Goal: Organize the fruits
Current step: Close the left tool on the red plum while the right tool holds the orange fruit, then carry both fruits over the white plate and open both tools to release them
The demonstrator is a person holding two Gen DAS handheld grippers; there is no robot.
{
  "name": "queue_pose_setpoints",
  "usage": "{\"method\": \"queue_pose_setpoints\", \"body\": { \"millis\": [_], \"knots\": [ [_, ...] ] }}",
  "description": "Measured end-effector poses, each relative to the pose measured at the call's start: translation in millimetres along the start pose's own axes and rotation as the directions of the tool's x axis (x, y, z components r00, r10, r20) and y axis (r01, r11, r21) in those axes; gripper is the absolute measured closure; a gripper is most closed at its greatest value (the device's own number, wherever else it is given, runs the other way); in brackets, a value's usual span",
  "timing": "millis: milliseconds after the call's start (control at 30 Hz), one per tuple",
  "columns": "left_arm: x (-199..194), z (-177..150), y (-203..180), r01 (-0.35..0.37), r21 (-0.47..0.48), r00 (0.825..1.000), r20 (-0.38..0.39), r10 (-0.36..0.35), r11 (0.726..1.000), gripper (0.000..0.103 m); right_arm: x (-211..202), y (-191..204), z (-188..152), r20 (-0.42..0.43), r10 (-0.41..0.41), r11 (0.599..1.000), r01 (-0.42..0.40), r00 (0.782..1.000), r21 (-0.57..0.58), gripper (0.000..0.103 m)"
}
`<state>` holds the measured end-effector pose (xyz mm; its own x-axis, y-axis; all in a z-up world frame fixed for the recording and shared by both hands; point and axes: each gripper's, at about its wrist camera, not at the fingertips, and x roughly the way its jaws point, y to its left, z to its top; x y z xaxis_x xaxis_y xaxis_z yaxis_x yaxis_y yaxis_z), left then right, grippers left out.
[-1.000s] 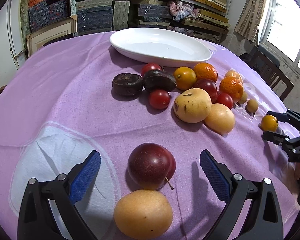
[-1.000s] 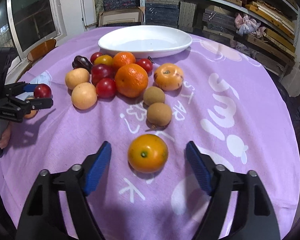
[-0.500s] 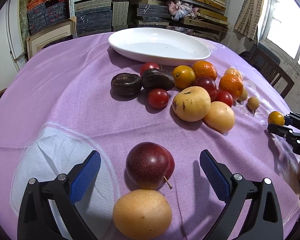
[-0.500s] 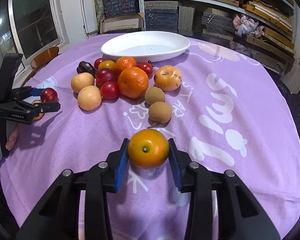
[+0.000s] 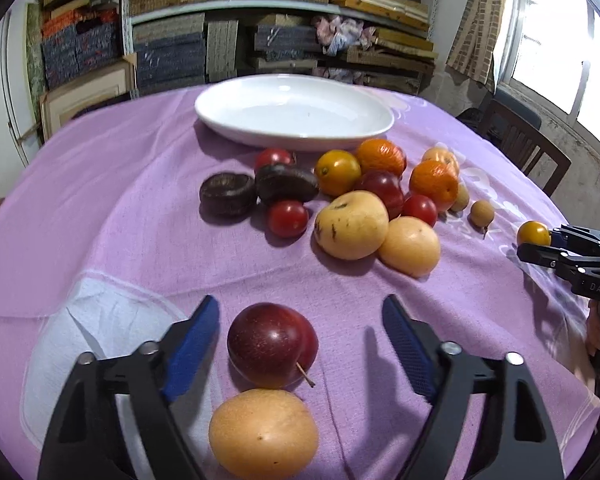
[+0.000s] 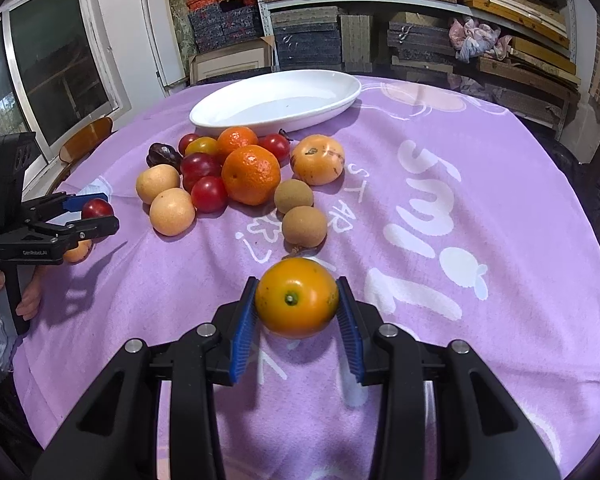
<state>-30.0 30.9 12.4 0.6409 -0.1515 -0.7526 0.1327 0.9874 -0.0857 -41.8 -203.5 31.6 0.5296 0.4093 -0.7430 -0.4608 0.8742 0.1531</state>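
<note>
One second ago the right gripper [image 6: 297, 312] stood wide around the orange fruit [image 6: 297, 298] on the desk [image 6: 500, 184]; half a second ago its blue pads were already pressed on it. Now the pads are clamped on both sides of the fruit, and in the right wrist view the fruit sits higher against the cloth than before, with its shadow below it, so it seems lifted a little from the desk. In the left wrist view the same fruit appears at the far right, between the black fingers.

The left gripper [image 5: 300, 340] has not changed: its jaws remain wide apart, on both sides of a dark red plum [image 5: 272, 344] without touching it. Just in front of the plum, nearer to the camera, lies a pale yellow fruit [image 5: 263, 432], touching it or almost touching.

The white plate [image 6: 220, 114] stands at the far side of the desk with nothing in it. Between the plate and the held fruit lies the group of other fruits: two brown round fruits [image 6: 303, 225] are nearest to the right gripper, then a large mandarin [image 6: 251, 174], a peach-coloured fruit [image 6: 317, 159], small red tomatoes [image 6: 209, 194] and two pale yellow fruits [image 6: 172, 211]. Two dark wrinkled fruits [image 5: 228, 194] lie at the left edge of the group. These fruits stand directly in the line between the right gripper and the plate.
</note>
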Motion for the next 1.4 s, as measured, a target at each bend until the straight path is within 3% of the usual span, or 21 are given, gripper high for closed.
{"method": "queue_pose_setpoints", "body": {
  "millis": [67, 200, 333, 633, 733, 833, 933, 1033, 1267, 1300, 1400],
  "knots": [
    [3.2, 0.0, 1.3, 0.006, 0.0, 1.0, -0.019, -0.006, 1.0, 0.041, 0.0, -0.1, 0.1, -0.001, 0.001, 1.0, -0.001, 1.0, 0.001, 0.065],
    [2.6, -0.2, 3.3, -0.009, -0.005, 1.0, -0.017, 0.009, 1.0, 0.045, -0.3, -5.0, 0.3, 0.0, 0.013, 1.0, -0.013, 1.0, 0.023, 0.065],
    [1.3, -0.8, 11.4, -0.042, -0.044, 0.999, -0.01, 0.041, 0.998, 0.063, -0.8, -8.9, 0.2, 0.004, 0.027, 0.999, -0.027, 1.0, 0.044, 0.065],
    [-6.9, -1.1, 13.6, -0.009, -0.05, 1.0, -0.01, 0.008, 0.999, 0.064, -1.9, -8.2, 5.4, 0.008, 0.023, 0.999, -0.024, 1.0, 0.034, 0.065],
    [-13.9, 26.5, 10.9, -0.025, -0.025, 0.999, 0.029, 0.025, 0.999, 0.064, -7.2, -4.7, 36.8, 0.036, 0.043, 0.999, -0.043, 0.998, 0.006, 0.065],
    [-17.7, 76.7, 4.2, -0.013, 0.003, 0.995, 0.096, 0.013, 1.0, 0.064, -5.2, 3.2, 86.3, 0.088, 0.049, 0.998, -0.044, 0.995, -0.048, 0.065],
    [6.7, 128.4, -3.2, -0.019, 0.014, 0.994, 0.107, 0.017, 1.0, 0.064, 24.3, 8.9, 134.3, 0.092, 0.039, 0.997, -0.032, 0.995, -0.077, 0.065],
    [42.6, 157.6, -3.1, -0.031, 0.001, 0.997, 0.064, 0.03, 1.0, 0.064, 66.3, 12.7, 168.8, 0.054, 0.012, 0.995, -0.007, 0.998, -0.099, 0.065],
    [93.0, 169.9, 9.4, -0.031, -0.032, 0.999, -0.035, 0.03, 0.999, 0.062, 140.3, 22.8, 200.0, -0.072, -0.033, 0.986, 0.021, 0.997, -0.165, 0.065],
    [96.5, 169.3, 11.6, -0.028, -0.039, 0.999, -0.043, 0.026, 0.999, 0.061, 145.6, 23.4, 199.7, -0.083, -0.032, 0.985, 0.017, 0.996, -0.17, 0.065],
    [93.0, 168.1, 17.5, -0.025, -0.07, 0.999, -0.027, 0.023, 0.997, 0.04, 144.4, 23.2, 205.0, -0.049, -0.046, 0.985, 0.037, 0.998, -0.166, 0.056]
  ]
}}
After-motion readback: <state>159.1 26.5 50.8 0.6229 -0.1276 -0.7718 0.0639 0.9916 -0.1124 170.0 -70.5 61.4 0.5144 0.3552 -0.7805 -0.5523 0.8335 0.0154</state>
